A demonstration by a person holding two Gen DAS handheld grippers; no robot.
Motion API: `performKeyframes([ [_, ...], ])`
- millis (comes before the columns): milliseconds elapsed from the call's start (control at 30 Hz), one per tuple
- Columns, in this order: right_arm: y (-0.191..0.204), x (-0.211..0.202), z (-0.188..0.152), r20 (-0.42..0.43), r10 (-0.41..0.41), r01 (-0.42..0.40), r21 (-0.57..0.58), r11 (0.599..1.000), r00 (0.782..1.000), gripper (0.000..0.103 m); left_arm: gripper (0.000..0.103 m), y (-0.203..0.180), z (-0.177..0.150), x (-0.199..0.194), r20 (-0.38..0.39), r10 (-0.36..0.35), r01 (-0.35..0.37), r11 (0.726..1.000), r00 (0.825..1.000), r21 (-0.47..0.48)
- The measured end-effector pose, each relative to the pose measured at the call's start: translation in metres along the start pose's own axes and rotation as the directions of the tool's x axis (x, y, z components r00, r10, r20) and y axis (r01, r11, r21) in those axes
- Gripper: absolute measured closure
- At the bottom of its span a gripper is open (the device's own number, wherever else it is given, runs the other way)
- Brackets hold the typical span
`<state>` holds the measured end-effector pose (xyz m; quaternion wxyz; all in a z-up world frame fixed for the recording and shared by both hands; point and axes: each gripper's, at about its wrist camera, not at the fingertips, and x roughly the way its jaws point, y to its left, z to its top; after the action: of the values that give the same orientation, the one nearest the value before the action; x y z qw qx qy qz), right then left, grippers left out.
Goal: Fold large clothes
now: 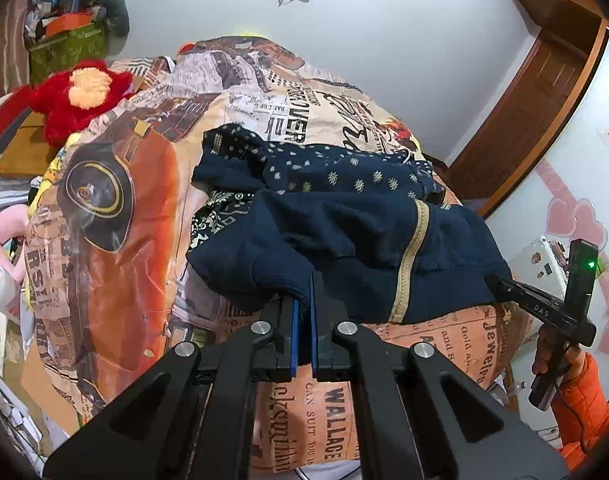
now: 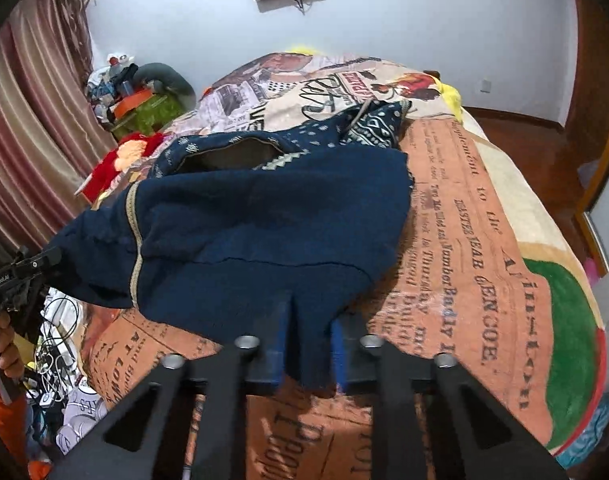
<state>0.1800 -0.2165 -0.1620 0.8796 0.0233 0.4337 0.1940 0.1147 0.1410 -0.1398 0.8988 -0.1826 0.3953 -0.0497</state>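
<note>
Here, step in hand: a fold is being laid; the navy garment [image 1: 344, 224] lies doubled on the bed [image 1: 116, 208], its near edge lifted.
Left gripper [image 1: 303, 312]: fingers together, clamped on a near corner.
Right gripper [image 2: 308, 344]: fingers somewhat apart, cloth between them; whether they pinch it, I cannot tell.
Next move: likely lay the edge flat and even, then release.
Left view only: a red plush toy [image 1: 80, 92].
Right view only: the neck opening [image 2: 228, 156].

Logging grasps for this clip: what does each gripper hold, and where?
Both hold the navy garment by its near edge: left gripper and right gripper each pinch a fold of that edge.
</note>
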Motion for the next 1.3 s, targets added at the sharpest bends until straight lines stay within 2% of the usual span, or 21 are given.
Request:
performKeyframes([
  [167,0.005,-0.028,0.011,0.077,0.075,-0.075,0.004,0.997,0.994,0.1,0.1,-0.005,0.012,-0.023,0.053,-0.015,0.015,1.0,0.998,0.002],
  [400,0.013,-0.078,0.036,0.204,0.122,-0.119,-0.028,0.992,0.971,0.101,0.1,-0.008,0.032,-0.05,0.125,-0.075,0.079,0.997,0.989,-0.025],
  [700,0.002,-0.092,0.075,0.291,0.131,-0.139,0.01,0.99,0.948,0.101,0.1,0.01,0.072,-0.046,0.175,-0.112,0.133,0.985,0.978,-0.113],
  [867,-0.012,-0.063,0.108,0.294,0.098,-0.12,0.057,0.991,0.951,0.101,0.1,0.036,0.105,-0.017,0.167,-0.063,0.098,0.973,0.984,-0.208],
  [967,-0.018,-0.043,0.128,0.285,0.085,-0.11,0.072,0.991,0.955,0.101,0.1,0.047,0.123,0.008,0.147,0.004,0.029,0.975,0.989,-0.222],
  [1100,-0.025,-0.003,0.161,0.259,0.06,-0.082,0.075,0.994,0.964,0.101,0.1,0.063,0.148,0.055,0.097,0.048,-0.022,0.967,0.994,-0.252],
  [1300,-0.039,0.068,0.2,0.185,0.022,-0.039,0.09,0.995,0.982,0.101,0.1,0.078,0.181,0.126,0.029,0.126,-0.115,0.963,0.992,-0.244],
])
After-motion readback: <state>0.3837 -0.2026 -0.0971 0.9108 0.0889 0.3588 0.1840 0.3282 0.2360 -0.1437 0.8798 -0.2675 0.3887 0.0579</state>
